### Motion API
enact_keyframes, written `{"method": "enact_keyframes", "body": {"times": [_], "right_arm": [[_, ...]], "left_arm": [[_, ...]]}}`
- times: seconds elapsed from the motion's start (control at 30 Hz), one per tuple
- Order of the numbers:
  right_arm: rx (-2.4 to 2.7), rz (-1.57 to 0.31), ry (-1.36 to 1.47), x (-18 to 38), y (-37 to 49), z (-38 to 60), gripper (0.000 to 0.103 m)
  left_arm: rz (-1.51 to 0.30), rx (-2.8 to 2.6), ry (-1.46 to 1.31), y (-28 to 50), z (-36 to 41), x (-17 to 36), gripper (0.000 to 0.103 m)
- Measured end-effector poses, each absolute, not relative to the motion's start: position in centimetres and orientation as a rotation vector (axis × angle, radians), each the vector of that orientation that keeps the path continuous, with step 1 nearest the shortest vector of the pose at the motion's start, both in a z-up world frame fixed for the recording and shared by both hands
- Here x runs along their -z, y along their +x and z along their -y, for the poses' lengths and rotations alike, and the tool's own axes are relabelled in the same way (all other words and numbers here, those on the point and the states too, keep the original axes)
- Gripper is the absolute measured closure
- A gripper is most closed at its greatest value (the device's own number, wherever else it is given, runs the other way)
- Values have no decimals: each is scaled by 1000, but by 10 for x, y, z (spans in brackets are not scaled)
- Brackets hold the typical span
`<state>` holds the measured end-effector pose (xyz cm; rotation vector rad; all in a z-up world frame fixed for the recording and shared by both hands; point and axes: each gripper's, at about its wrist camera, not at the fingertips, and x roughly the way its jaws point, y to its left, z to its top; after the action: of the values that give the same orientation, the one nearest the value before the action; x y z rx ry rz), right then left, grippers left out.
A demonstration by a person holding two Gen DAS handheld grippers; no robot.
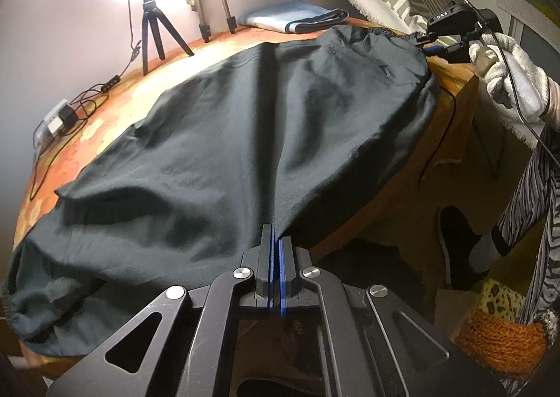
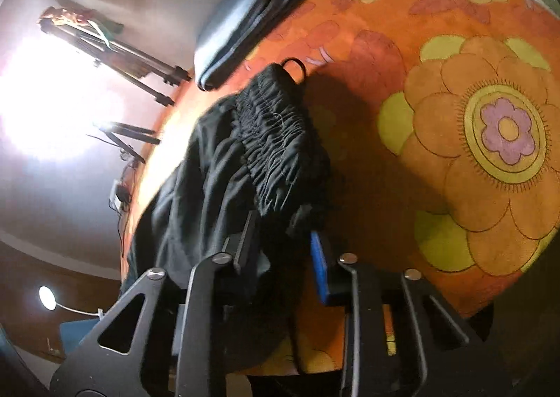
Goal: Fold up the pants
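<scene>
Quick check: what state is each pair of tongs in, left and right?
Left tongs: shut on the edge of the black pants.
Right tongs: open, straddling the waistband, not pinching it.

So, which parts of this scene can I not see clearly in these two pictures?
- Left wrist view: whether the left gripper pinches the pants; its own fingers hide the fabric edge.
- Right wrist view: whether the right gripper presses the waistband; motion blur and dark fabric hide the contact.
- Left wrist view: the far hem at the left edge, cut off by the picture border.
- Both views: the area by the tripod, washed out by lamp glare.
</scene>
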<state>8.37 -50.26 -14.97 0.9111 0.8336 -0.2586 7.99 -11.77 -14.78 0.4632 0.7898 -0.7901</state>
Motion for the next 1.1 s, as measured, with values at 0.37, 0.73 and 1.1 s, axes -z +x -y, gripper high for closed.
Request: {"method": "enact_keyframes", "body": {"times": [0.37, 0.73, 1.1], "right_arm": [[385, -702, 661, 88, 54, 503, 85], [491, -844, 602, 107, 41, 512, 63], [347, -749, 376, 31, 80, 456, 61]], "left_arm": [[-796, 858, 473, 78, 143, 145, 101], [-804, 826, 320, 87, 111, 112, 78], [-747, 339, 154, 163, -23, 79, 76]]}}
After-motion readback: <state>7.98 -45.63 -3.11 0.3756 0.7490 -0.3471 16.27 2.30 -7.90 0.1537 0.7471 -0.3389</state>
